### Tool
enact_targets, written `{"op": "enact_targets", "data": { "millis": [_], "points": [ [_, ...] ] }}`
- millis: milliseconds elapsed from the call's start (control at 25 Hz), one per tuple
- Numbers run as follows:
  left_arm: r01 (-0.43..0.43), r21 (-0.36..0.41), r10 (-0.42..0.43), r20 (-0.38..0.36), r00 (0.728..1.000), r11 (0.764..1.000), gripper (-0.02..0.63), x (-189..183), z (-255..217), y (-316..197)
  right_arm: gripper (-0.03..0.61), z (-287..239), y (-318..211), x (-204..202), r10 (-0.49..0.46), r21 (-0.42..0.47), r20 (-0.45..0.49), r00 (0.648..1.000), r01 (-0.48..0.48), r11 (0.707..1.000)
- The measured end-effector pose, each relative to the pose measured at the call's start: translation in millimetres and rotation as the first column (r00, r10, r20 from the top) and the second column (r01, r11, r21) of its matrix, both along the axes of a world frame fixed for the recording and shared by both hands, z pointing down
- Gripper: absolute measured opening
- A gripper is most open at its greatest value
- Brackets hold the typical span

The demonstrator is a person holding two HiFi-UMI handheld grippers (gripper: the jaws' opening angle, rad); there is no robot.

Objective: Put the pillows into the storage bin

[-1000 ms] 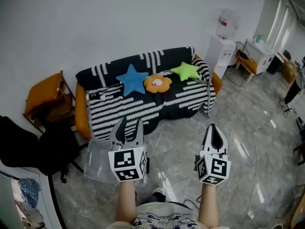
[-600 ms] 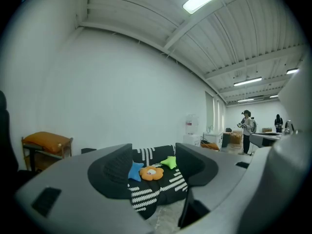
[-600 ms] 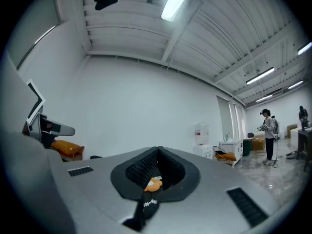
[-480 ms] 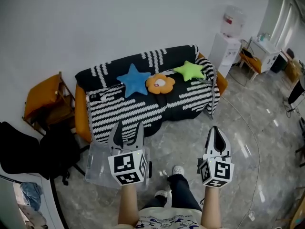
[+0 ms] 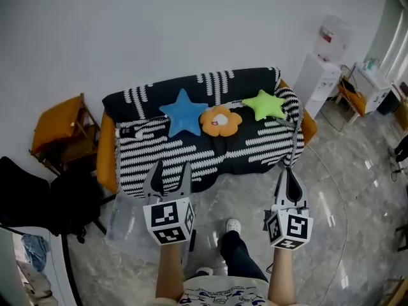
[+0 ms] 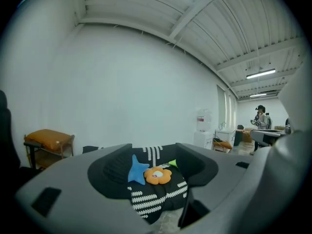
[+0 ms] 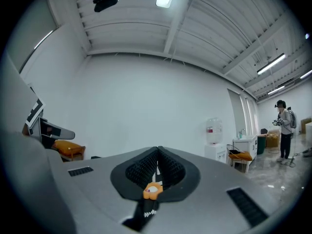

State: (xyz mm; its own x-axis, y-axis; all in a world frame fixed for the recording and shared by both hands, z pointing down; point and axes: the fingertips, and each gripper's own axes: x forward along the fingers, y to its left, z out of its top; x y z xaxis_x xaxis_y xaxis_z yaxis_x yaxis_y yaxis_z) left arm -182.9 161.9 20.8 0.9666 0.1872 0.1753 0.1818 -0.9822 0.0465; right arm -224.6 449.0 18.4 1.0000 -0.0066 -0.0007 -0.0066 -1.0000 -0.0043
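Grey and spread wide, the jaws of your left hand-held gripper have just been opening, and nothing sits between them; through the gap its own view shows only the sofa far ahead. Your right hand-held gripper has its jaws pressed together tip to tip and holds nothing. In the head view you hold both out in front of you, side by side and well apart, pointing toward the sofa, neither one touching anything. Just under and to the left of your left hand-held gripper in that view, the clear storage bin stands on the grey marble floor, near the sofa's front left corner, and you can see no pillow inside it. All three pillows lie on the sofa, leaning where seat meets backrest: the blue star pillow to the left, the orange flower pillow in the middle and touching it, and the green star pillow to the right, a little apart from the flower. A black cover with white stripes drapes over the sofa, with orange showing at both ends. Your shoe shows on the floor between the two grippers. Left of the sofa stands a wooden chair with an orange cushion, with a black chair in front of it. To the right of the sofa a white water dispenser stands against the white wall.
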Motion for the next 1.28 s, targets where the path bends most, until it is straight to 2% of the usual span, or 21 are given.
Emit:
{"op": "enact_targets", "data": {
  "millis": [360, 560, 1000, 1280],
  "points": [
    [0.103, 0.005, -0.103, -0.008, 0.995, 0.995, 0.268, 136.0, -20.1, 61.8, 0.012, -27.6, 58.5, 177.1, -0.134, 0.007, -0.026, 0.991, 0.135, 0.991],
    [0.170, 0.014, -0.170, 0.009, 0.985, 0.985, 0.268, 188.7, -16.8, 69.9, 0.012, -24.1, 63.6, 249.7, -0.208, 0.014, -0.017, 0.978, 0.208, 0.978],
    [0.270, 0.033, -0.271, 0.058, 0.961, 0.962, 0.268, 278.0, 9.4, 42.3, 0.011, 7.7, 36.6, 365.6, -0.293, 0.046, 0.029, 0.956, 0.292, 0.955],
    [0.297, 0.016, -0.297, 0.076, 0.952, 0.955, 0.268, 369.6, 27.2, -0.4, 0.011, 18.3, -7.4, 462.2, -0.315, 0.030, 0.039, 0.948, 0.314, 0.949]
  ]
}}
